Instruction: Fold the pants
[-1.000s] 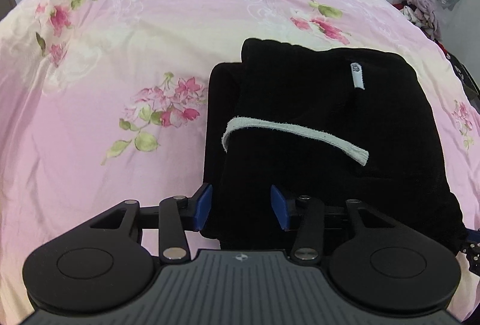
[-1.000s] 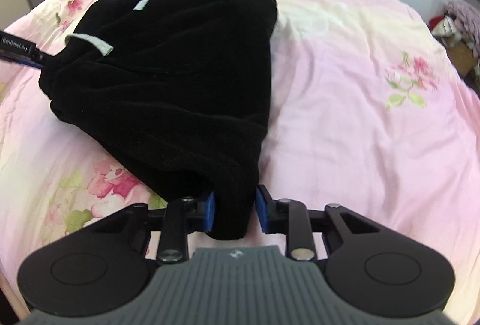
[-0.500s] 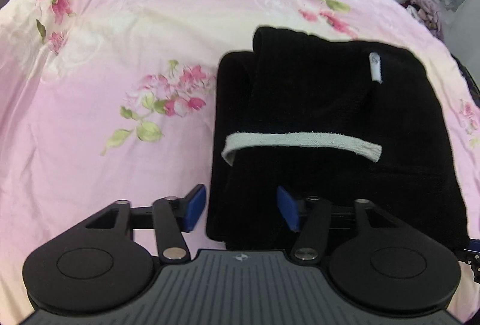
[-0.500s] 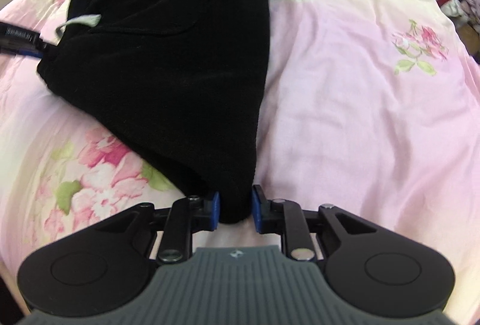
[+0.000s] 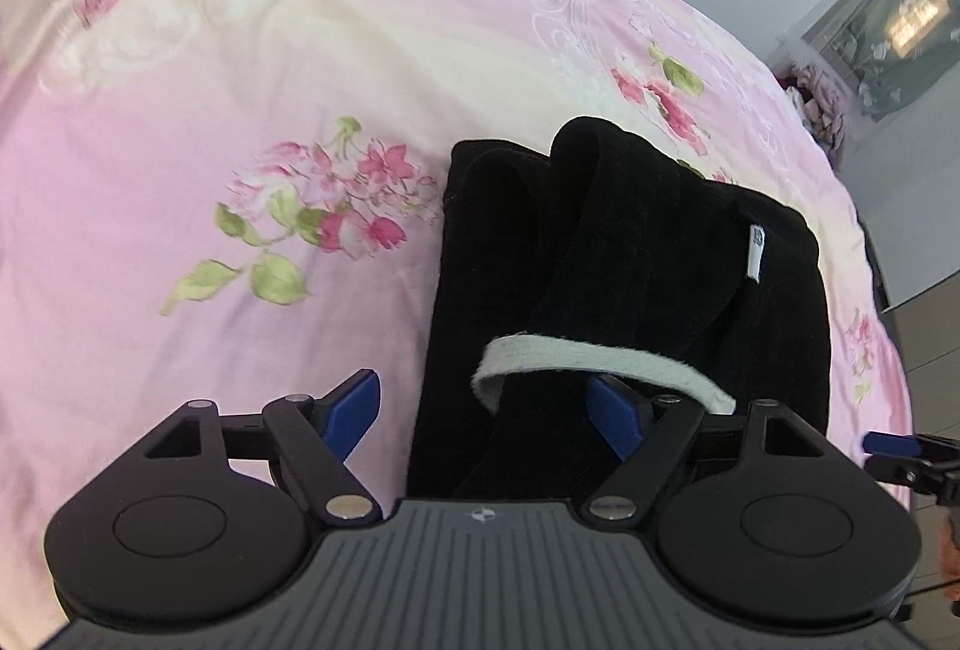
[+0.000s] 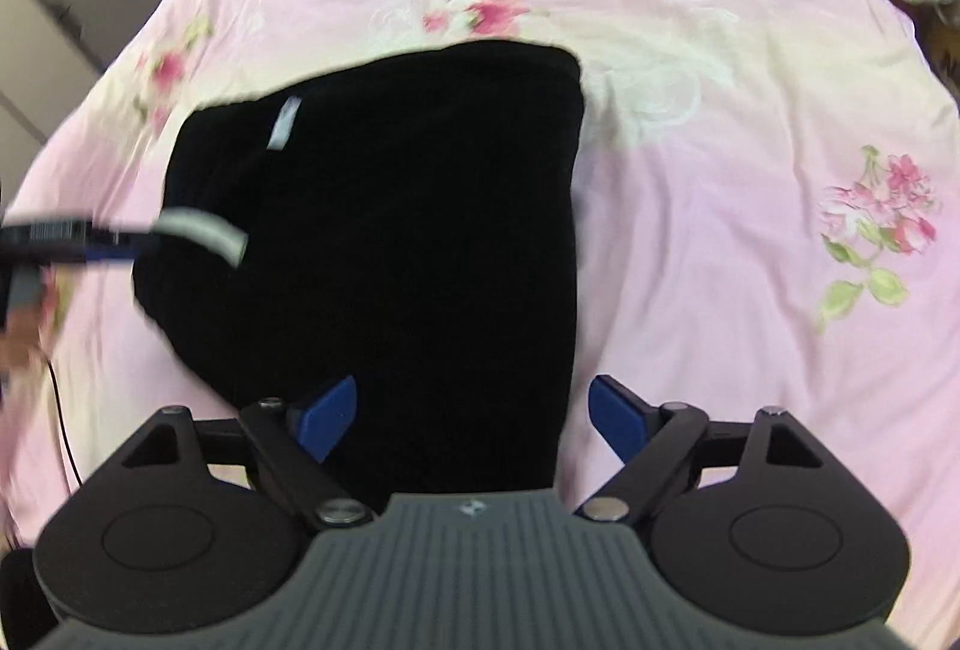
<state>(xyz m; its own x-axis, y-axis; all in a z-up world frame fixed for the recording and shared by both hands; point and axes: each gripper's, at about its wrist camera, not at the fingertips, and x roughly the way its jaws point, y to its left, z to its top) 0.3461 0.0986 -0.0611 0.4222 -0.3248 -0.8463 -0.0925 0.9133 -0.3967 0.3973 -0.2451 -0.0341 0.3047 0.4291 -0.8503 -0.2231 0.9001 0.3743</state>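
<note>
The folded black fleece pants [image 5: 630, 278] lie on the pink floral bedsheet [image 5: 240, 110], a white drawstring [image 5: 600, 356] looped across the top layer and a small white label [image 5: 755, 251] near the far edge. The left gripper [image 5: 489, 410] has just been opening; its jaws stand wide, straddling the near end of the pants without pressing it. The right gripper [image 6: 474, 413] has likewise just been opening, pads clear of the fabric corner between them.
</note>
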